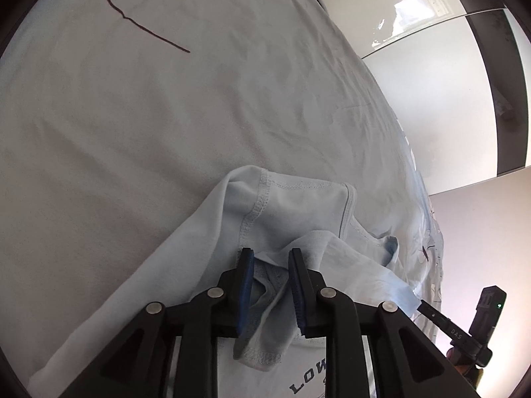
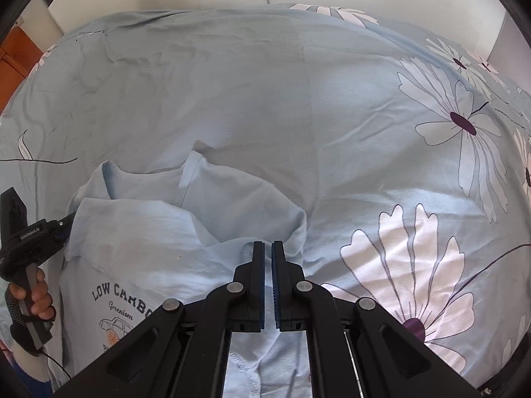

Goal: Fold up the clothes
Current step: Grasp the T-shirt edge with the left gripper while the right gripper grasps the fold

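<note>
T-shirt (image 2: 139,232) sleeves already tucked in; left gripper (image 1: 270,258) jaws slack around sleeve fabric at six o'clock, right gripper (image 2: 268,248) pinched shut, seemingly empty.

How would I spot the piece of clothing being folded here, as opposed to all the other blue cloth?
Start with the big flowered bedsheet covering the bed. Near its front edge lies a plain pale blue T-shirt, sleeves folded inward. Unlike the sheet, it has stitched hems and dark printed lettering on its chest.
</note>
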Available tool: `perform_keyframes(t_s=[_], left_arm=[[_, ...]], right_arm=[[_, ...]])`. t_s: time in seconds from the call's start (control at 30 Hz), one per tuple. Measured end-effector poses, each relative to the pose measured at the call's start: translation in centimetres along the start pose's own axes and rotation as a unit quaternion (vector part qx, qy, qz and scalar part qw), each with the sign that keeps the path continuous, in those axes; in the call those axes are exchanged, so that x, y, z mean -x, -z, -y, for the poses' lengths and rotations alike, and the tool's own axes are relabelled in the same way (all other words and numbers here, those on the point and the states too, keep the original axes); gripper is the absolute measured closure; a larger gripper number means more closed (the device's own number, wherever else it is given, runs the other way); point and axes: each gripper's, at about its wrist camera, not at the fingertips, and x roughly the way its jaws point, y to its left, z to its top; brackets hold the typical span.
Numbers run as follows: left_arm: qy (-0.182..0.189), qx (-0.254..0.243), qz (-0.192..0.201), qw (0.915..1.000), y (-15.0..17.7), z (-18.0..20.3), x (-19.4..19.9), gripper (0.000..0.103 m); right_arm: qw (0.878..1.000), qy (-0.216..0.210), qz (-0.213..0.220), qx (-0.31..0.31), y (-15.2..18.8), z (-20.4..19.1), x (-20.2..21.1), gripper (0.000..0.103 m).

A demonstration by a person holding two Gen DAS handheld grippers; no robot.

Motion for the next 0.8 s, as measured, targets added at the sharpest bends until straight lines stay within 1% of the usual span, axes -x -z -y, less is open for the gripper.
perform_keyframes(t_s=[0.07,0.13,0.23,0.33,0.4,0.43,0.47,0.57,0.63,0.67,0.77,0.8], left_arm=[[0.002,0.003,-0.006,1.0000,0.1,0.2,0.0,0.073],[0.000,-0.010,-0.012,0.9999,0.3,0.6,0.1,0.069],[-0.009,-0.026,-0.011,0.9995,0.5,0.9,0.1,0.068],[-0.013,-0.028,-0.005,0.9995,0.7,1.0,-0.2,0.071],[-0.009,-0.024,0.000,0.9997,1.0,1.0,-0.2,0.083],[-0.007,-0.022,0.002,0.9997,1.1,0.9,-0.1,0.097],[-0.008,-0.023,0.005,0.9997,1.1,0.9,-0.1,0.100],[-0.018,-0.044,0.051,0.9975,1.2,1.5,1.7,0.100],[-0.031,-0.052,0.085,0.9945,0.8,1.7,3.2,0.100],[-0.032,-0.053,0.093,0.9937,0.6,1.7,3.7,0.100],[-0.054,-0.050,0.105,0.9918,-0.2,1.3,4.2,0.100],[-0.063,-0.052,0.097,0.9920,-0.3,1.2,3.7,0.100]], right_arm=[[1.000,-0.004,-0.002,0.001,0.0,-0.4,-0.6,0.099],[1.000,-0.005,-0.005,0.004,-0.1,-0.9,-1.1,0.099],[1.000,-0.008,-0.005,0.006,0.5,-1.0,-1.0,0.099],[1.000,-0.012,-0.004,-0.001,0.5,-1.3,-1.4,0.099],[1.000,-0.014,-0.003,-0.003,0.4,-1.4,-1.5,0.099],[1.000,-0.014,-0.003,-0.003,0.4,-1.5,-1.4,0.099],[1.000,-0.014,-0.002,-0.003,0.4,-1.6,-1.4,0.099],[1.000,-0.015,0.007,-0.003,0.3,-1.8,-0.9,0.099],[1.000,-0.016,0.017,-0.005,0.3,-1.9,-0.4,0.099],[1.000,-0.017,0.020,-0.006,0.3,-1.9,-0.2,0.099],[0.999,-0.019,0.028,-0.007,0.4,-2.2,0.2,0.099],[0.999,-0.021,0.026,-0.008,0.5,-2.3,0.1,0.099]])
